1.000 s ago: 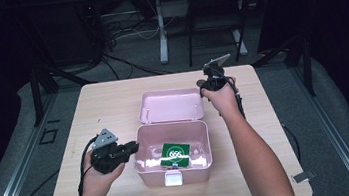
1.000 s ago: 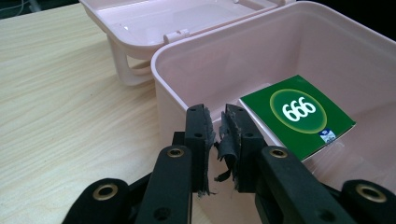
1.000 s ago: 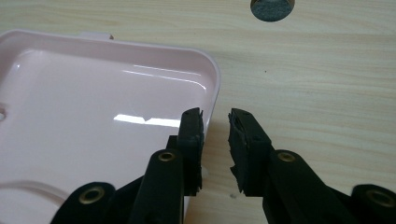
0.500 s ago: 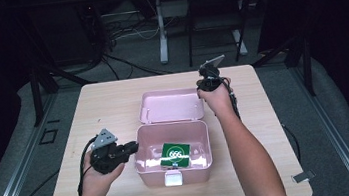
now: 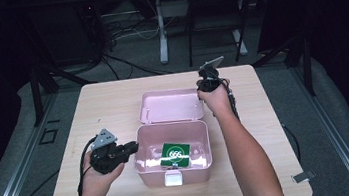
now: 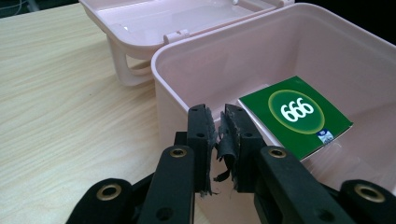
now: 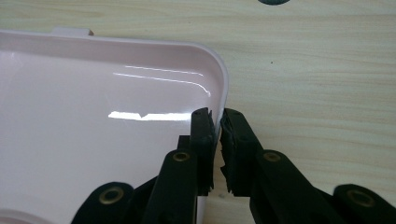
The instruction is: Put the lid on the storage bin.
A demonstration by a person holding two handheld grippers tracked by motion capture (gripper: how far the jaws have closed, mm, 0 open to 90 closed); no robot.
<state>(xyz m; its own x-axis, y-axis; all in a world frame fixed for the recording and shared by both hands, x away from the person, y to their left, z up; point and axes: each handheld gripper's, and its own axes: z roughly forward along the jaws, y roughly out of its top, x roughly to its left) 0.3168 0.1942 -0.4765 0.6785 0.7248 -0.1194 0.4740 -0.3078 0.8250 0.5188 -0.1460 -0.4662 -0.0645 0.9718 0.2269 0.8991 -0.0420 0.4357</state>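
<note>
Two gripper views fill in what the high view leaves too small to read. From above, the left gripper (image 5: 127, 148) sits at the left wall of the pink plastic box (image 5: 175, 171), but whether its jaws pinch that wall cannot be made out there. The left gripper view settles it: the jaws of the left gripper (image 6: 219, 122) are closed on the box's thin rim (image 6: 187, 95), one jaw outside and one inside. That view also shows the green card (image 6: 296, 115) printed "666" lying flat on the box floor, with a small logo at one corner too fine to read; in the high view the green card (image 5: 176, 153) is just a green patch.

The right gripper (image 5: 203, 88) in the high view is largely covered by the hand holding it, at the right edge of the opened lid (image 5: 171, 106), which lies flat behind the box on the worktop (image 5: 108, 106). The right gripper view shows the right gripper (image 7: 218, 122) with jaws having just been closing, now nearly together astride the lid's rim (image 7: 223, 79); whether the pads already press the rim cannot be told.
</note>
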